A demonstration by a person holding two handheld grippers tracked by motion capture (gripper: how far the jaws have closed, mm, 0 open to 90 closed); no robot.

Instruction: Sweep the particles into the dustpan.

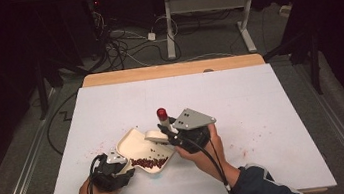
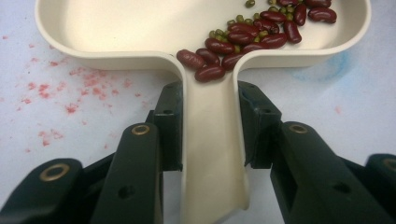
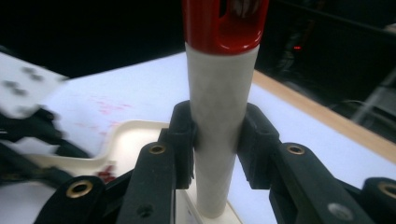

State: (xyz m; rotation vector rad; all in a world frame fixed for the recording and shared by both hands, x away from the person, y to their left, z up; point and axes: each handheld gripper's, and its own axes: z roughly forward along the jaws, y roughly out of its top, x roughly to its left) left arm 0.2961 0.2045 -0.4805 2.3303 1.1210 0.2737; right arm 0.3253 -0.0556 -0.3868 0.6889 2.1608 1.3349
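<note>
Holding the cream dustpan (image 2: 212, 154) tight in my left tongs (image 2: 210, 123) and the brush (image 3: 219, 107) in my right tongs (image 3: 217, 140), I think most beans (image 2: 247, 37) are already swept in, with red specks (image 1: 94, 152) left at nine o'clock on the counter (image 1: 273, 114).

The room is dark, lit mainly over a white table top (image 1: 241, 98) with a wooden far edge (image 1: 171, 70) and faint red stains (image 1: 94, 150). Beyond it lies a grey floor (image 1: 203, 42) with tangled cables (image 1: 118, 46). A white-legged desk (image 1: 208, 1) stands at the back, and metal rails (image 1: 19, 177) run along both sides.
</note>
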